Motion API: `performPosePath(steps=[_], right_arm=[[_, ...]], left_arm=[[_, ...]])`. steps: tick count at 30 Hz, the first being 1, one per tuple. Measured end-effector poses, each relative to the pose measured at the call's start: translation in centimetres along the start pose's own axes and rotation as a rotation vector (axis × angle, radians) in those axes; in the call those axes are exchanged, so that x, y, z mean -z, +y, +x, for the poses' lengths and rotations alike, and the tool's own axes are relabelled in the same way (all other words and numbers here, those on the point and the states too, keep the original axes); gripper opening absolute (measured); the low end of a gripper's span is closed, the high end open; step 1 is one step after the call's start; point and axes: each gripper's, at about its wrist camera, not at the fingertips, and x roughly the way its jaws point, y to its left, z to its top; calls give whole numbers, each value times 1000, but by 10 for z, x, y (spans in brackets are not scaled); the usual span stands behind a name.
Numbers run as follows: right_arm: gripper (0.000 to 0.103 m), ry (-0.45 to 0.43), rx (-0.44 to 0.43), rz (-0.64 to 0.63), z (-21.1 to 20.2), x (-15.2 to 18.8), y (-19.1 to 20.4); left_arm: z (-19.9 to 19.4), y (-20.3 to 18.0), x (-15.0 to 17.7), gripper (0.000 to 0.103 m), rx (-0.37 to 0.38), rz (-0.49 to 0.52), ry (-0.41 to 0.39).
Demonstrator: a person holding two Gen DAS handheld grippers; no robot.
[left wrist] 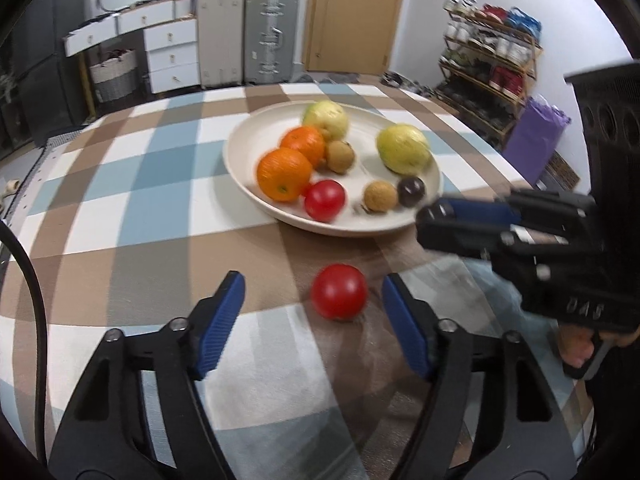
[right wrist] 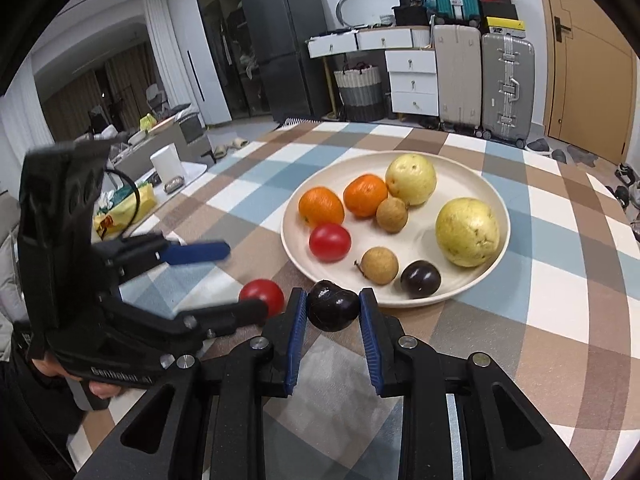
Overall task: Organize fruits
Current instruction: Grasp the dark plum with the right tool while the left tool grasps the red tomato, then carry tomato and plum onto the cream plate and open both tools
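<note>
A cream plate (left wrist: 248, 148) (right wrist: 492, 196) on the checked tablecloth holds two oranges, two yellow-green guavas, two brown longans, a red tomato (left wrist: 324, 200) and a dark plum (right wrist: 420, 279). A second red tomato (left wrist: 339, 297) (right wrist: 262, 295) lies on the cloth in front of the plate. My left gripper (left wrist: 312, 296) is open with this tomato between its blue pads, nearer the right one. My right gripper (right wrist: 333, 308) is shut on another dark plum (right wrist: 333, 306), held just before the plate's near rim. In the left wrist view the right gripper (left wrist: 448, 216) shows side-on by the plate's rim.
The table's far edge faces suitcases (right wrist: 480, 80), white drawers (left wrist: 172, 56) and a wooden door (left wrist: 352, 12). A shoe rack (left wrist: 488, 68) and a purple bag (left wrist: 536, 144) stand off the table's right side. A sofa area with clutter lies to the left in the right wrist view.
</note>
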Motion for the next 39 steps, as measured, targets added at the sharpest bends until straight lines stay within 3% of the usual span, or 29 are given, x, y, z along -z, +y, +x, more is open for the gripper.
performPosePath(steps=[14,27,39], right_arm=[[27,-7,-6,6,-2,-1,0],[27,-18,0,10,-5,0,-2],[27,-121,80,115,-18,-4,-27]], left_arm=[[8,1,2,28,65,-5,50],[2,5,1,28,62,-27,19],[-13,8,-5,28,16,-27,-78]])
